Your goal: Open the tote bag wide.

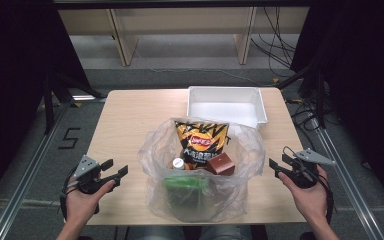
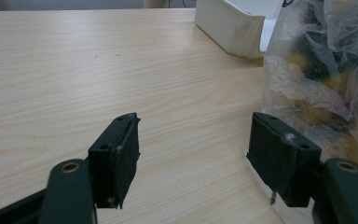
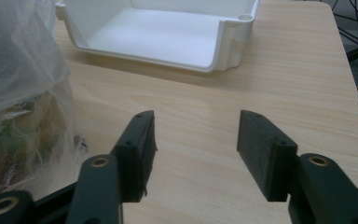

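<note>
A clear plastic bag (image 1: 202, 170) stands on the wooden bench (image 1: 130, 120) near its front edge, between the two grippers. Seen from the high view, the left gripper (image 1: 114, 170) lies at about 9 o'clock from the bag, just beside it but not touching; its fingers (image 1: 123, 171) point toward the bag's side. The right gripper (image 1: 278, 166) sits at about 3 o'clock from the bag, close to the plastic, with its fingers aimed inward.

In the left gripper view the left gripper's fingers (image 2: 116, 156) stand well apart with only bare bench between them; the crumpled bag (image 2: 321, 70) rises beyond and beside the finger on the right of that view. In the right gripper view the right gripper's fingers (image 3: 137, 151) are likewise spread wide and hold nothing, with the bag (image 3: 23, 84) at the left edge, just outside the nearer finger.

Inside the bag are an orange-and-black chip packet (image 1: 201, 141), a brown box (image 1: 221, 164), a white-capped bottle (image 1: 178, 163) and a green item (image 1: 185, 182). A white tray (image 1: 227, 105) rests at 12 o'clock from the bag, near the far edge of the bench.
</note>
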`<control>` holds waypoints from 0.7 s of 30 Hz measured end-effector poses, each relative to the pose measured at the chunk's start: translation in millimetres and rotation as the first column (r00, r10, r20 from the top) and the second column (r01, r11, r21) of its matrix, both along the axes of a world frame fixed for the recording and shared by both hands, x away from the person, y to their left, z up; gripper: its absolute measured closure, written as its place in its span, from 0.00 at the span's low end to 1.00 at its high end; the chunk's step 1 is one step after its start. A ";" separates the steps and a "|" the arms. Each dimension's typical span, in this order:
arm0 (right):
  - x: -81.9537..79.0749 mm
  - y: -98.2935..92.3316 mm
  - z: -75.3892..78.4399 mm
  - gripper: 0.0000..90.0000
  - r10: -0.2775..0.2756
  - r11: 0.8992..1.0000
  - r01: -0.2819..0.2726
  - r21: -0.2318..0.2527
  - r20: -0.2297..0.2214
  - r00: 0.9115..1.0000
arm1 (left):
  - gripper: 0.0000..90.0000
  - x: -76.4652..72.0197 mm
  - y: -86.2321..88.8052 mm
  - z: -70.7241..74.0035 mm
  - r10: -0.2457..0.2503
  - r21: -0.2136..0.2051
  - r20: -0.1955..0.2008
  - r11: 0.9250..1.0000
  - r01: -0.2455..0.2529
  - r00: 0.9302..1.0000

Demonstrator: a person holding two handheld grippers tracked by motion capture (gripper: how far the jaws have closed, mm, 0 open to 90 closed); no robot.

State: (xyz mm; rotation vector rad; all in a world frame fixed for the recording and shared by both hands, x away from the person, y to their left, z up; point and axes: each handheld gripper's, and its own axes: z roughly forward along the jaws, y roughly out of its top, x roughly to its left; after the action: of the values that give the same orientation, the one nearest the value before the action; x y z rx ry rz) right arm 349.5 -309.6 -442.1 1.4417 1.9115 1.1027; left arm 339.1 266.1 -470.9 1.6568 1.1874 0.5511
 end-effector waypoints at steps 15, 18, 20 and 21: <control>-4.0 -2.4 25.3 0.73 -0.002 0.998 -0.003 0.059 0.088 0.996 | 0.50 -2.5 -4.4 28.3 -0.043 -0.060 0.078 0.997 0.048 0.996; -3.1 -1.7 40.5 0.73 0.030 0.998 -0.037 0.056 0.131 0.991 | 0.52 -0.6 -10.1 45.8 -0.080 -0.085 0.106 0.992 0.089 0.991; -0.9 0.1 52.8 0.73 0.048 0.996 -0.059 0.064 0.159 0.986 | 0.53 2.1 -13.2 60.0 -0.095 -0.112 0.132 0.988 0.110 0.987; 0.0 1.3 56.6 0.72 0.056 0.995 -0.069 0.072 0.163 0.985 | 0.53 2.1 -13.2 60.0 -0.095 -0.112 0.132 0.988 0.110 0.987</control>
State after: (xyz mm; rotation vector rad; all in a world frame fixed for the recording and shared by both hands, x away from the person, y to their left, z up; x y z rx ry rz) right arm 349.5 -308.3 -385.5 1.2979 1.8298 1.2942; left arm 341.2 252.9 -410.8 1.5490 1.0178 0.5029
